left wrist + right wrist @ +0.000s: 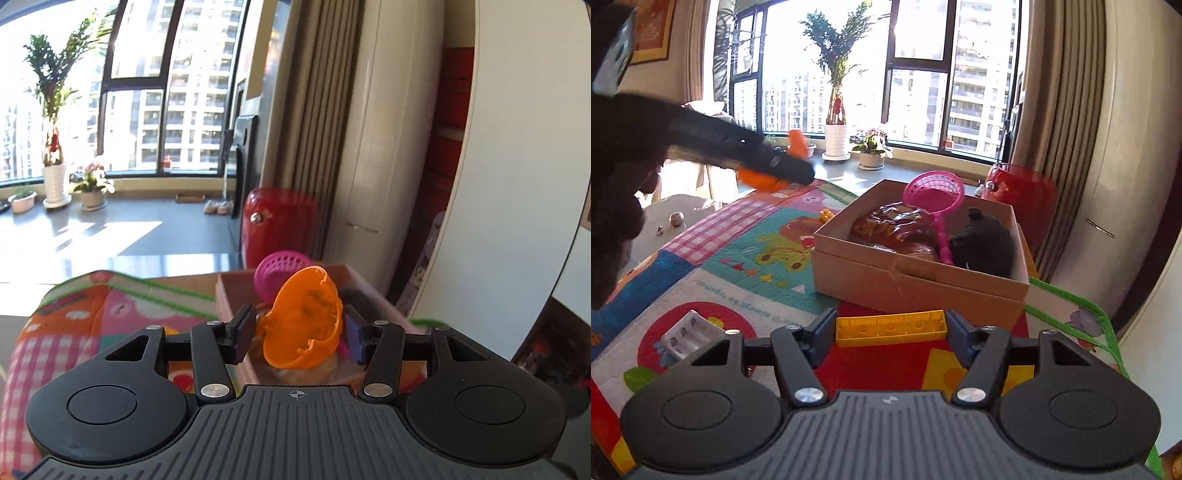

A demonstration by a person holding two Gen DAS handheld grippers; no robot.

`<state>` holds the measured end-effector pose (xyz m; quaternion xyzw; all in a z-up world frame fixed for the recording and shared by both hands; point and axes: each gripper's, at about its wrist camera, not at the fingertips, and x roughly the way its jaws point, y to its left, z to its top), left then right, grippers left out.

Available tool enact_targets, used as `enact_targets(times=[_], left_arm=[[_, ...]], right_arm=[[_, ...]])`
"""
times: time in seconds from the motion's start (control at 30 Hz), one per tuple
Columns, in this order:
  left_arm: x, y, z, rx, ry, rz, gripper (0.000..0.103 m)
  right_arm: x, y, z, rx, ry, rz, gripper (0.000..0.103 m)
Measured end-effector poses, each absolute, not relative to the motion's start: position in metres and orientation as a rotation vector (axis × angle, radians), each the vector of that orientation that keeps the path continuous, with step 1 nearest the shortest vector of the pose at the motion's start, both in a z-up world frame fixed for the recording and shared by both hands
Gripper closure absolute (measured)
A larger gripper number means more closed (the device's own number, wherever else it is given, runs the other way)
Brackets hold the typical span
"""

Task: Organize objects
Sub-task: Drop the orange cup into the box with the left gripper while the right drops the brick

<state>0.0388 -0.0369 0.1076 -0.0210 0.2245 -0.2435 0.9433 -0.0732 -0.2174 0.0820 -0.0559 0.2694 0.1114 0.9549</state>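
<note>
My left gripper (300, 332) is shut on an orange plastic shell-shaped toy (304, 321) and holds it above the near end of the cardboard box (229, 295). In the right wrist view the left gripper (790, 168) shows at upper left with the orange toy (757, 179), left of the box (916, 280). The box holds a pink net scoop (934, 195), a wrapped bread (894, 229) and a black plush (986, 243). My right gripper (891, 328) stands around a long yellow block (891, 328) on the mat; its fingers (822, 332) touch the block's ends.
A colourful play mat (757, 251) covers the table. A white battery holder (689, 334) lies at the near left, a small yellow brick (824, 215) left of the box. A red container (1019, 192) stands behind the box. Curtain and white cabinet are on the right.
</note>
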Motion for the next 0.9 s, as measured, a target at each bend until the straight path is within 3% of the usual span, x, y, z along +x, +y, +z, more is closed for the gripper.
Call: enact_targets(times=[0.23,0.43,0.7,0.73,0.77,0.8,0.9], left_arm=[[0.086,-0.083,0.077,0.047,0.542,-0.506,0.048],[0.07,-0.036,0.072,-0.086,0.5,-0.488,0.048],[0.034,0.032,0.048,-0.072,0.586,-0.427,0.048],[0.032,0.041,0.043,-0.083,0.601,-0.41,0.048],[0.03,0.048,0.04,-0.094,0.614,-0.392,0.048],[0.03,0.055,0.037,-0.105,0.625,-0.376,0.048],[0.03,0.077,0.03,-0.154,0.651,-0.326,0.048]], right_arm=[[-0.076,-0.24,0.073,-0.078,0.565,0.173,0.04],[-0.065,-0.251,0.076,-0.027,0.586,0.157,0.04],[-0.014,-0.255,0.141,0.079,0.434,0.183,0.039],[-0.004,-0.254,0.145,0.09,0.436,0.184,0.032],[0.007,-0.253,0.148,0.102,0.448,0.185,0.011],[0.013,-0.252,0.149,0.117,0.448,0.179,0.003],[0.017,-0.242,0.137,0.091,0.454,0.157,0.0]])
